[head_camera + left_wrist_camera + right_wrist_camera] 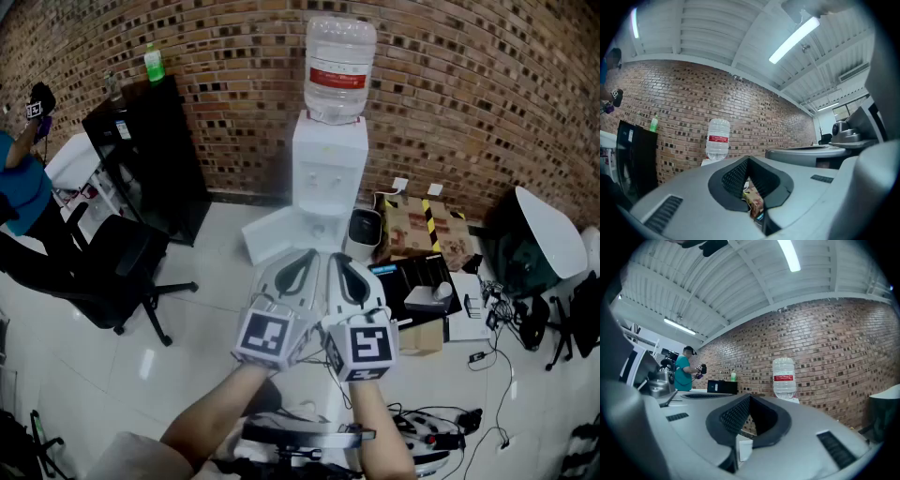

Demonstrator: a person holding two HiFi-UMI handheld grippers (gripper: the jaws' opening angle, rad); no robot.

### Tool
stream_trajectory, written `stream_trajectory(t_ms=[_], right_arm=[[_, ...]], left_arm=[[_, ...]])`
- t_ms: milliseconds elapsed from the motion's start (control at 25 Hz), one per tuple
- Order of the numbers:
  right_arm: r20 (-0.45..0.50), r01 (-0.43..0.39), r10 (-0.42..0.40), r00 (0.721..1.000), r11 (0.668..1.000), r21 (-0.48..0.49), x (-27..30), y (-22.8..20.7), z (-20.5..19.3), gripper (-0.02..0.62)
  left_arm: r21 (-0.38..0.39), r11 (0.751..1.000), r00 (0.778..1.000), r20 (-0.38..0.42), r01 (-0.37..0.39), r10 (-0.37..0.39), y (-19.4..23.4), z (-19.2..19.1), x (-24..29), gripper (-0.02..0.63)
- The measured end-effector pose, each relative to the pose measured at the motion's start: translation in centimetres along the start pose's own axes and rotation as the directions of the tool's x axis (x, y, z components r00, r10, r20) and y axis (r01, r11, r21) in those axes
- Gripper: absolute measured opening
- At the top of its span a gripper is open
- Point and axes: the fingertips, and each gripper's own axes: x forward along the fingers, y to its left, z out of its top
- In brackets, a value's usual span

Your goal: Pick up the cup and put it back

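In a brick-walled workroom, facing a white water dispenser (328, 173) topped by its clear bottle (339, 56), a person holds the left tongs (307, 255) and the right tongs (339, 261) side by side at arm's length, both aimed at the machine's base. Each pair is pressed together with nothing in its bite. The left gripper view shows the dark pads (733, 178) meeting, with only a sliver of a cardboard box (754, 205) visible past them, and the right gripper view shows the same closed wedge. The cup itself cannot be picked out with certainty in any view. The likeliest candidate is a pale upright canister (364, 234) with a dark top, standing on the floor (216, 281) just right of the dispenser's foot and just beyond the right tongs; whether it is the cup or a small bin is too small to tell. If it is the cup, it stands upright, ahead and slightly right, so the right hand appears the nearer, and its tongs would have to part before closing round it. The tongs' own bodies cover the floor directly beneath them, and the dispenser's drip recess is too small and dim to read, so a cup there cannot be ruled out. A black cabinet (150, 150) and an office chair (117, 267) crowd the left margin.
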Motion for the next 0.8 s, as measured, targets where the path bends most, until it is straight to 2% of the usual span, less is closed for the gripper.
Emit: stream_trajectory(t_ms=[440, 800], right_arm=[[-0.002, -0.013, 0.014, 1.000, 1.000, 0.002, 3.1, -2.3, -1.5, 0.005], [-0.032, 0.001, -0.001, 0.999, 1.000, 0.001, 13.4, -4.7, -3.1, 0.005]], left_arm=[[-0.008, 1.000, 1.000, -0.008, -0.015, 0.015, 1.5, -2.3, 3.2, 0.000], [-0.027, 1.000, 1.000, -0.030, 0.003, -0.004, 8.8, -5.1, 10.8, 0.000]])
